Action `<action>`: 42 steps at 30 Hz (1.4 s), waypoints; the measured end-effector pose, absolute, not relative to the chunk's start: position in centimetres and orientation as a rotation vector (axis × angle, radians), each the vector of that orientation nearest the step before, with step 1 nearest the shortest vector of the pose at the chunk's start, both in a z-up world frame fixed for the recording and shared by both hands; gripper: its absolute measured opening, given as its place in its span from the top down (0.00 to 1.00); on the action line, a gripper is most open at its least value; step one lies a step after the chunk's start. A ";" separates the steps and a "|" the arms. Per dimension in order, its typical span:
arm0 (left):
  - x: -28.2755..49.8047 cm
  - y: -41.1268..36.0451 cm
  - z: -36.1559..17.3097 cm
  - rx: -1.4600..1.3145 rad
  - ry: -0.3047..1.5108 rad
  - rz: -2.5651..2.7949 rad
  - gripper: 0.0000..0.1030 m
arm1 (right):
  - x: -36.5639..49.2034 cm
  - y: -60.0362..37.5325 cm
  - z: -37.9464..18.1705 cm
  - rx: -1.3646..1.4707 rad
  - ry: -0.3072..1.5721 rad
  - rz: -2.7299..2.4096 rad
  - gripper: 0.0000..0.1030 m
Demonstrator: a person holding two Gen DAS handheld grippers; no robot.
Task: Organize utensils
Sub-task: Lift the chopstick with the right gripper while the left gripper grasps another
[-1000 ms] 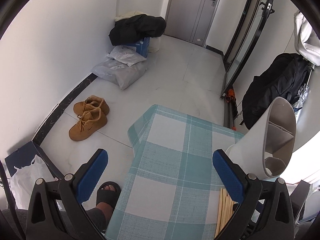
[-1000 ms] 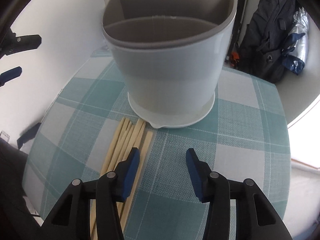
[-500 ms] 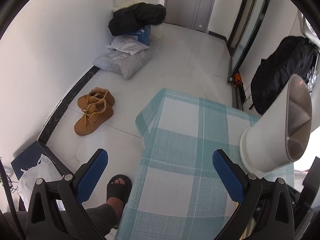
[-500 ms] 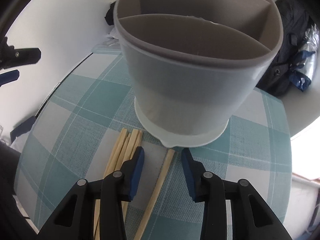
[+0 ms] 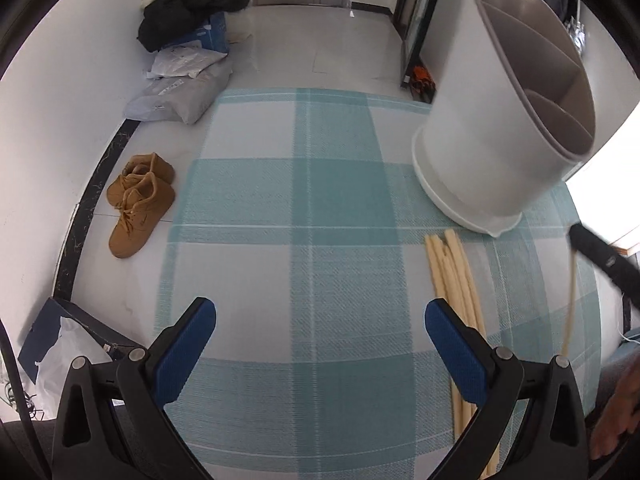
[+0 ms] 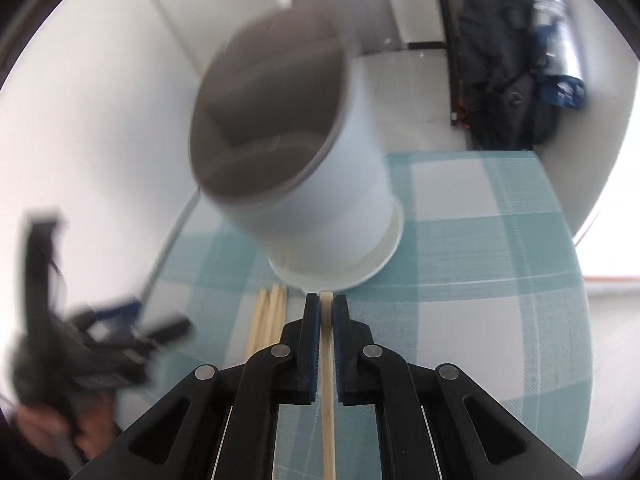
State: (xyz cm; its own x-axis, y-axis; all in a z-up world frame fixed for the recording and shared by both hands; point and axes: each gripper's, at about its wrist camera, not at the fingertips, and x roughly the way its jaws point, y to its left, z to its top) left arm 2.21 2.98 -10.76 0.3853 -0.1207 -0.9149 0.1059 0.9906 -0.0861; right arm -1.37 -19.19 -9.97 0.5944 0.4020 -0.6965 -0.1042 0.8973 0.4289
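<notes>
- While the right gripper [image 6: 326,308], its jaws just closed, pinches one chopstick [image 6: 327,360] lengthwise, the divided holder [image 6: 296,168] stands just beyond its tip.
- The left gripper [image 5: 320,344] hangs wide and empty; remaining chopsticks [image 5: 452,280] lie right of it.

White walls [image 5: 60,92] meet a pale tiled floor [image 5: 320,40] along a dark skirting strip [image 5: 86,204]. 2 tan boots [image 5: 138,204] stand by the wall — grey parcels [image 5: 180,92] and a black coat [image 5: 196,0] lie beyond. A teal-checked tablecloth [image 5: 300,260] covers the table; daylight glares at right.
</notes>
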 end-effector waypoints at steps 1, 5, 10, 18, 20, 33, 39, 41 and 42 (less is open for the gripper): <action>2.1 2.7 -10.8 -0.012 1.170 -0.151 0.01 | -1.8 -20.3 -9.6 0.414 0.862 0.297 0.95; 1.9 1.4 -11.7 0.027 1.207 -0.174 0.01 | -2.0 -23.2 -8.9 0.570 0.805 0.280 0.95; 2.0 0.9 -12.3 0.051 1.232 -0.156 0.01 | -3.6 -26.8 -9.2 0.713 0.762 0.239 0.95; 3.2 0.5 -12.6 0.030 1.249 -0.131 0.01 | -4.5 -27.9 -7.4 0.695 0.711 0.223 0.95; 3.5 0.1 -12.9 0.075 1.252 -0.104 0.01 | -4.6 -27.9 -7.1 0.676 0.700 0.227 0.95; 5.1 -1.0 -12.3 0.072 1.228 -0.122 0.84 | -4.8 -27.4 -7.2 0.632 0.721 0.230 0.95; 5.0 -1.4 -12.4 0.057 1.232 -0.111 0.99 | -5.0 -26.9 -6.7 0.588 0.703 0.234 0.95; 5.1 -0.7 -12.2 0.025 1.232 -0.116 0.99 | -5.2 -26.6 -6.3 0.567 0.687 0.235 0.95; 5.1 -0.4 -11.9 0.002 1.224 -0.122 0.99 | -5.3 -26.5 -6.2 0.560 0.679 0.236 0.95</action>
State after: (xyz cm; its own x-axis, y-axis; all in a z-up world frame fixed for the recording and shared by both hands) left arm 5.06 -0.38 -11.87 0.3341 -0.0923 -0.9380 0.0939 0.9935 -0.0643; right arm -5.32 -26.47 -6.17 0.7589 0.3818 -0.5275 -0.0268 0.8277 0.5605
